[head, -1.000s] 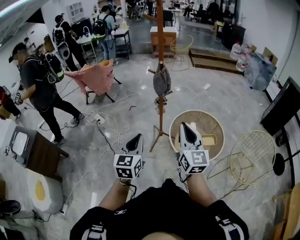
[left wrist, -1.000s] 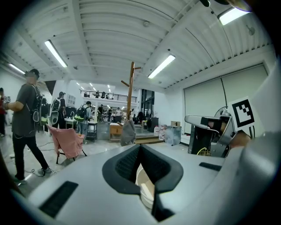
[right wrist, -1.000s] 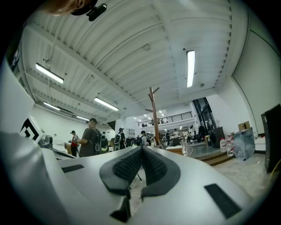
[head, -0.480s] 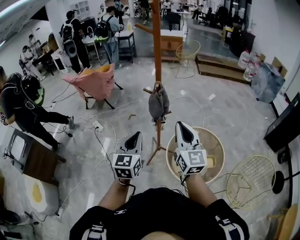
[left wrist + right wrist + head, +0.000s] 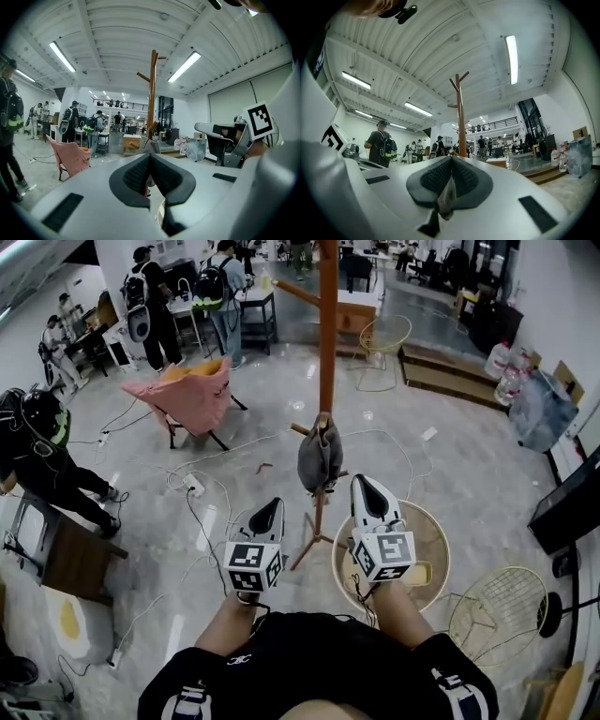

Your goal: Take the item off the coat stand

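Both left claw [image 5: 272,509] and right claw [image 5: 365,487], closed empty, hang over marbled floor [image 5: 450,474] by coat stand [image 5: 327,352].

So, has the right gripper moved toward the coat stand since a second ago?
Yes. The right gripper has moved forward, past the far rim of the round basket, nearer the grey bag on the coat stand.
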Demonstrator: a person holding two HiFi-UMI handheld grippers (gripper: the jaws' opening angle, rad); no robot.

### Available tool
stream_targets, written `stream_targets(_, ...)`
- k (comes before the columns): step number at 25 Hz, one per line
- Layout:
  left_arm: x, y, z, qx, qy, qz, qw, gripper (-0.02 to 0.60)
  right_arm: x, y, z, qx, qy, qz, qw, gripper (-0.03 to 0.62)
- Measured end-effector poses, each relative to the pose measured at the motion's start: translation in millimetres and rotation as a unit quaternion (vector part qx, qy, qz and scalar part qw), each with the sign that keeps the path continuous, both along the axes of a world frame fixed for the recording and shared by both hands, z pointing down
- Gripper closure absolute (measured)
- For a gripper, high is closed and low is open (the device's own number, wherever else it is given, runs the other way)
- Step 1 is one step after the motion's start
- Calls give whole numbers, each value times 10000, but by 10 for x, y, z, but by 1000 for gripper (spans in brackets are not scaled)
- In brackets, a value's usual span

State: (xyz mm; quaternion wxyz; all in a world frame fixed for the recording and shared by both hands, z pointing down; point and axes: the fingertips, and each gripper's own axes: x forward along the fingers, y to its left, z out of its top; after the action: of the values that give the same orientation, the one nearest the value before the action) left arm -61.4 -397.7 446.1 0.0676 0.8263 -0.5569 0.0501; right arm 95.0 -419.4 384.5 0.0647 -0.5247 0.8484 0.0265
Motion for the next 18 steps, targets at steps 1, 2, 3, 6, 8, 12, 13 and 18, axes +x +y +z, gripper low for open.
stream_targets(1, -32, -55, -2, 4, 0, 10, 10000, 569, -45, -53, 1, 5, 11, -29, 10000, 579)
stream_targets(2, -64, -106, 7, -3, 1, 20, 10000, 569, -101, -109, 13, -10, 4, -101, 9999, 579)
stream_targets(3, -98, -150, 24, -12, 4, 29, 10000, 569, -164, -169, 42, -62, -19, -207, 9998, 494)
stream_targets(6, -209, -275, 69, -24, 25, 5, 10000, 569, -313, -410, 217, -397, -54, -398, 9984, 332)
stream_targets(8, -274, -333, 92, -49, 42, -52, 10000, 569, -358, -572, 362, -626, 39, -385, 9973, 300)
stream_targets(12, -434, -376, 108, -108, 93, -194, 9997, 569, -455, -825, 590, -968, 255, -368, 9943, 263)
stream_targets(13, -497, -395, 103, -129, 107, -212, 9996, 569, -501, -895, 622, -1041, 280, -346, 9936, 255)
stream_targets(18, -768, -460, 163, -180, 142, -334, 9992, 569, -702, -1218, 836, -1233, 439, -191, 9912, 242)
